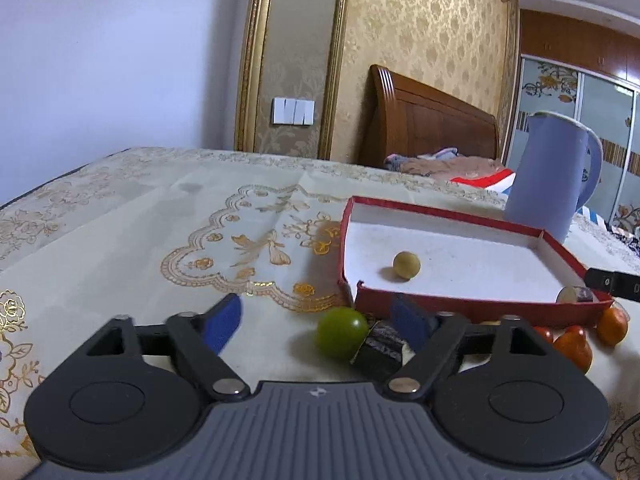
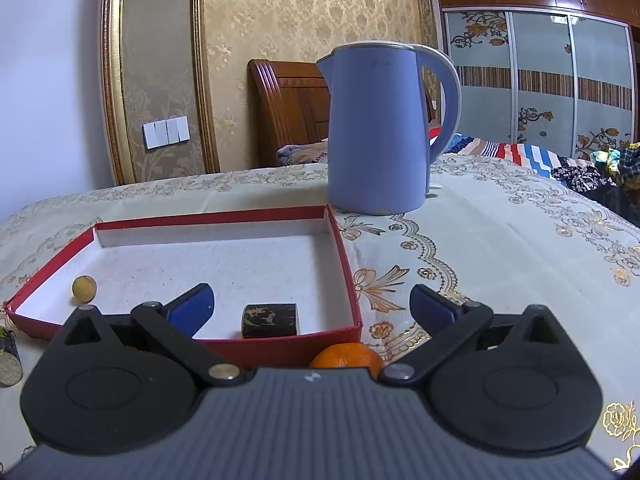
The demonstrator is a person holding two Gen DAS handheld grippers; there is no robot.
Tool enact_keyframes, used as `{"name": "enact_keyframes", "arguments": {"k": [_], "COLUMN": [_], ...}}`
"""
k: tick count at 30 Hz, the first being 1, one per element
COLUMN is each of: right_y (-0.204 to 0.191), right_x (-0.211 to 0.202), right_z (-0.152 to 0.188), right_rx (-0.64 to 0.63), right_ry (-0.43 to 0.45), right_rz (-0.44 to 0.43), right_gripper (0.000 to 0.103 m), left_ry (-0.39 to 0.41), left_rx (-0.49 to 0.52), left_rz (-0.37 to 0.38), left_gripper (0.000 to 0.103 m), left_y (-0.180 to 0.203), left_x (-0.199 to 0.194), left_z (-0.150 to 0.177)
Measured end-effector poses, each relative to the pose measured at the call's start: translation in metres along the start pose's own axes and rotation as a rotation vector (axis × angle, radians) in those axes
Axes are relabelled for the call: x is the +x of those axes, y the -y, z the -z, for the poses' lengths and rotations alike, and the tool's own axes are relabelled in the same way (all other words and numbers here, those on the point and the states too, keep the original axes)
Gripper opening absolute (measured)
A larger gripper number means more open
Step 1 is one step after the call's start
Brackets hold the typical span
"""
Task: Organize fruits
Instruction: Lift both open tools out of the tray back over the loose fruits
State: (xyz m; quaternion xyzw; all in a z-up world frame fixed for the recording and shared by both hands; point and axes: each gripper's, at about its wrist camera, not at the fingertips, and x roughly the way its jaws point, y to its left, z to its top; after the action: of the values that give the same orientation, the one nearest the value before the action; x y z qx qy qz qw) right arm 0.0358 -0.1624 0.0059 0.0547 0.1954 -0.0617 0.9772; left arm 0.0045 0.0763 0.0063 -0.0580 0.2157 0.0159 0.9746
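The table [image 2: 500, 240], under a cream embroidered cloth, carries everything; toward its far edge stands the blue kettle [image 2: 376, 128], and just in front of that lies the shallow red tray [image 2: 344, 252], white inside; in the tray sit one small yellowish round fruit [image 1: 406, 265] near its left wall and a dark cylindrical block [image 2: 270, 320] against its near wall. Outside the tray's near wall lie a green fruit [image 1: 341, 332], touching a second dark block [image 1: 378, 346], and several orange fruits [image 1: 612, 324] toward the tray's right corner. The left gripper [image 1: 320, 320] hangs with jaws apart, the green fruit between them but not touched; the right gripper [image 2: 312, 304] is also spread, holding nothing, an orange [image 2: 346, 355] just below it. I judge the sorting barely begun: one fruit boxed, the rest left.
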Motion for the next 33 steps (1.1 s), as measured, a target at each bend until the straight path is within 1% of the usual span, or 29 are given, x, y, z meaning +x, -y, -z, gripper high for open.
{"name": "enact_keyframes", "arguments": {"k": [2, 4, 5, 7, 9, 11, 13, 17, 18, 19, 20, 22, 26, 29, 31, 33], "right_y": [0.001, 0.002, 0.003, 0.004, 0.005, 0.005, 0.005, 0.005, 0.005, 0.005, 0.006, 0.006, 0.01, 0.013, 0.014, 0.015], "right_x": [0.001, 0.002, 0.003, 0.004, 0.004, 0.004, 0.005, 0.005, 0.005, 0.005, 0.005, 0.004, 0.003, 0.004, 0.005, 0.004], "right_z": [0.0, 0.0, 0.0, -0.001, 0.0, 0.0, -0.001, 0.0, 0.0, 0.0, 0.0, 0.0, 0.0, -0.001, -0.001, 0.001], "right_rx": [0.006, 0.013, 0.015, 0.022, 0.028, 0.029, 0.027, 0.03, 0.032, 0.034, 0.036, 0.041, 0.057, 0.072, 0.066, 0.062], "right_ry": [-0.006, -0.016, -0.02, -0.025, -0.025, -0.026, -0.024, -0.026, -0.028, -0.029, -0.029, -0.025, -0.023, -0.034, -0.044, -0.046], "right_rz": [0.001, 0.003, 0.005, 0.007, 0.009, 0.009, 0.009, 0.01, 0.011, 0.012, 0.012, 0.013, 0.007, 0.012, 0.012, 0.014], "right_gripper": [0.103, 0.103, 0.103, 0.103, 0.103, 0.103, 0.103, 0.103, 0.103, 0.103, 0.103, 0.103, 0.103, 0.103, 0.103, 0.103], "left_ry": [0.009, 0.033, 0.024, -0.005, -0.028, -0.041, -0.041, -0.104, -0.12, -0.149, -0.166, -0.167, -0.161, -0.156, -0.158, -0.154], "left_rx": [0.015, 0.068, 0.105, 0.182, 0.218, 0.226, 0.212, 0.201, 0.201, 0.204, 0.207, 0.226, 0.278, 0.319, 0.328, 0.33], "left_rz": [-0.001, 0.013, 0.022, 0.011, 0.014, 0.016, 0.019, 0.109, 0.138, 0.188, 0.207, 0.193, 0.248, 0.253, 0.262, 0.289], "left_gripper": [0.085, 0.085, 0.085, 0.085, 0.085, 0.085, 0.085, 0.085, 0.085, 0.085, 0.085, 0.085, 0.086, 0.087, 0.088, 0.088], "left_y": [0.003, 0.01, 0.016, 0.028, 0.034, 0.036, 0.033, 0.03, 0.029, 0.029, 0.03, 0.035, 0.043, 0.05, 0.052, 0.052], "left_x": [-0.002, -0.009, -0.01, -0.006, -0.002, 0.0, 0.0, 0.007, 0.009, 0.012, 0.015, 0.015, 0.013, 0.01, 0.01, 0.008], "left_z": [0.0, 0.003, 0.004, 0.006, 0.007, 0.008, 0.007, 0.008, 0.009, 0.009, 0.009, 0.011, 0.014, 0.016, 0.016, 0.016]}}
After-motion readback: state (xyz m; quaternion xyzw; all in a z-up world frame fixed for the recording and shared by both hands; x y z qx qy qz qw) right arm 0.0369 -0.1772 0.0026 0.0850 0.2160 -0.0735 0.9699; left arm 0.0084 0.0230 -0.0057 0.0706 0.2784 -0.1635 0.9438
